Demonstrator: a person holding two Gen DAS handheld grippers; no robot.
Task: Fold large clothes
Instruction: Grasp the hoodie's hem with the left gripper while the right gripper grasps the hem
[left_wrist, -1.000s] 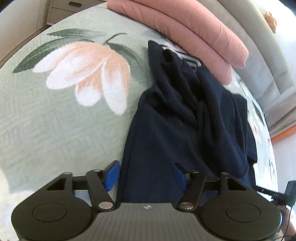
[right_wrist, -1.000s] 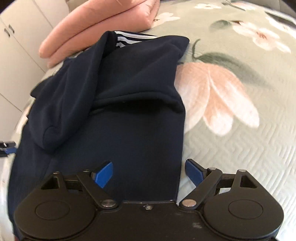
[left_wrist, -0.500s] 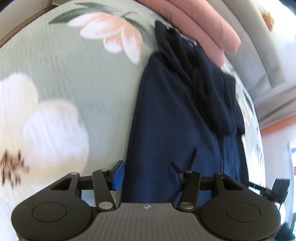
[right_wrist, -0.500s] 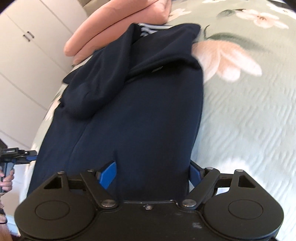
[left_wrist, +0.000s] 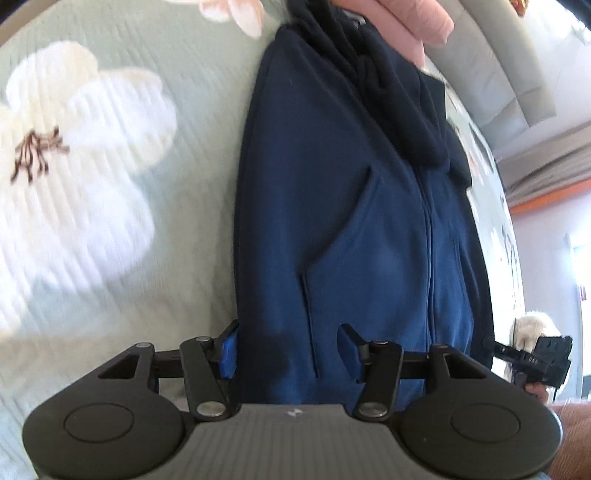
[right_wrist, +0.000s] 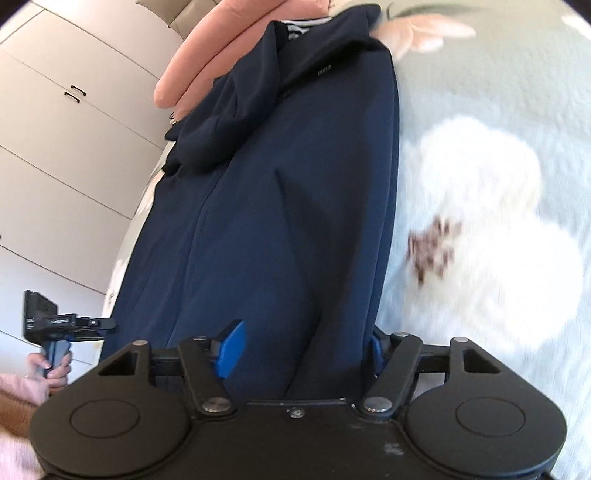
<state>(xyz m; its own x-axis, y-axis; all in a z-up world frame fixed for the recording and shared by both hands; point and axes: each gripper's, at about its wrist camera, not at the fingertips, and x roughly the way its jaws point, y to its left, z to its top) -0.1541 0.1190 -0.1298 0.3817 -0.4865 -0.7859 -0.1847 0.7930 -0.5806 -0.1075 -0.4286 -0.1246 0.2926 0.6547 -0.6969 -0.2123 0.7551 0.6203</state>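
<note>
Pale green floral bedspread, navy zip jacket laid lengthwise on it, left gripper unclenched over its near left edge, right gripper just been narrowing, straddling its near right edge, not pinching

Navy jacket lies lengthwise on the floral bedspread.

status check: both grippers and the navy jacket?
Left gripper open over the near hem. Right gripper open, jaws just closing, astride navy jacket edge. Pink bedding past the collar, no obstruction.
</note>
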